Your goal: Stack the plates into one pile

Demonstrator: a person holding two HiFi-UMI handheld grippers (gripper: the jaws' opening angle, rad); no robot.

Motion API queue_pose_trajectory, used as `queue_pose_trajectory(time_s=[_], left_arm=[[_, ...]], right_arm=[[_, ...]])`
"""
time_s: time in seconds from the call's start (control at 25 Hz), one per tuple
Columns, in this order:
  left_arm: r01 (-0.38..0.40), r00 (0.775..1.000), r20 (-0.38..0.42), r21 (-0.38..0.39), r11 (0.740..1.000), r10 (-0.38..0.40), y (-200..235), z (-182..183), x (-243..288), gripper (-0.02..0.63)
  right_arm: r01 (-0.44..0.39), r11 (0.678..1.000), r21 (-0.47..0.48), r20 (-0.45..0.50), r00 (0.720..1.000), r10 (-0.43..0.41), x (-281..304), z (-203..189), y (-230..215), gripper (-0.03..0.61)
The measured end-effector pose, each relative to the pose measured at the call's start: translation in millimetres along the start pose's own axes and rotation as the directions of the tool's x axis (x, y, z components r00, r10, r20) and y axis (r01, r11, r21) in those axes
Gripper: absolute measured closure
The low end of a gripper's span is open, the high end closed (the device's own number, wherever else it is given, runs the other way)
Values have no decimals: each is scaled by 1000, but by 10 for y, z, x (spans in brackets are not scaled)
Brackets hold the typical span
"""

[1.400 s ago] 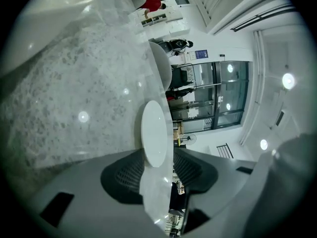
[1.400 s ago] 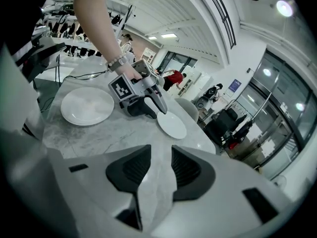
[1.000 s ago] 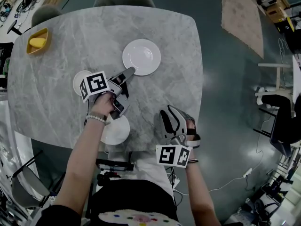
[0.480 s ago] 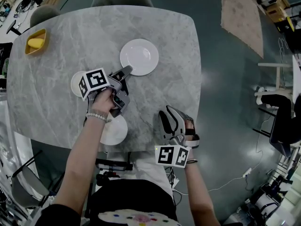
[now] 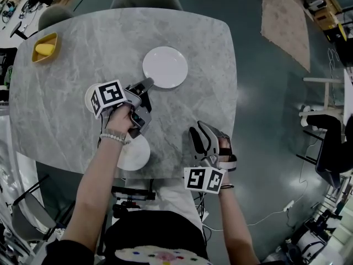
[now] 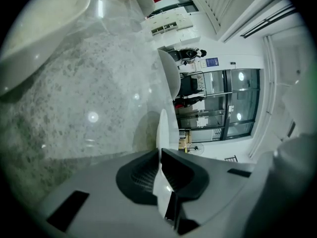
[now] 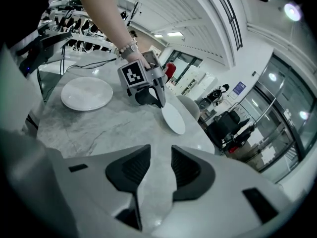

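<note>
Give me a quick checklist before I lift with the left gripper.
1. Left gripper's hold on far plate: ok; jaws have just been closing, its rim sits between the pads.
2. Right gripper free: ok; open, nothing between its jaws.
3. Near plate bare for stacking: ok.
4. Small plate beside the left hand: cannot tell; marker cube partly covers it.
5. Far plate off the table: cannot tell.

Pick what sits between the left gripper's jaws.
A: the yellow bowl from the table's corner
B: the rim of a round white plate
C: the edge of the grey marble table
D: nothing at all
B: in the left gripper view, the left gripper has jaws that have just been closing, and they pinch the thin rim of the round white plate, which lies on the grey marble table.
</note>
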State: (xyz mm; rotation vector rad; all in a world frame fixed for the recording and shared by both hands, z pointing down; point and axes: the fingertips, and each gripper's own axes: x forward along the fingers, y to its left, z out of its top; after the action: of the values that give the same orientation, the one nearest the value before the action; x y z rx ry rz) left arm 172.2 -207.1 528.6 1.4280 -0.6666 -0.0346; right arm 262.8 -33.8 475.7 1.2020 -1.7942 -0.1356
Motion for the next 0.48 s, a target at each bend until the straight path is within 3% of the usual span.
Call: queue_pose_trajectory(time_s=[0.48], left_arm=[[45,999,7,-17,999,-45,-128,-1,-26,591]], right_arm=[[11,979,-205,33,999,-4,506,77,-271,445]])
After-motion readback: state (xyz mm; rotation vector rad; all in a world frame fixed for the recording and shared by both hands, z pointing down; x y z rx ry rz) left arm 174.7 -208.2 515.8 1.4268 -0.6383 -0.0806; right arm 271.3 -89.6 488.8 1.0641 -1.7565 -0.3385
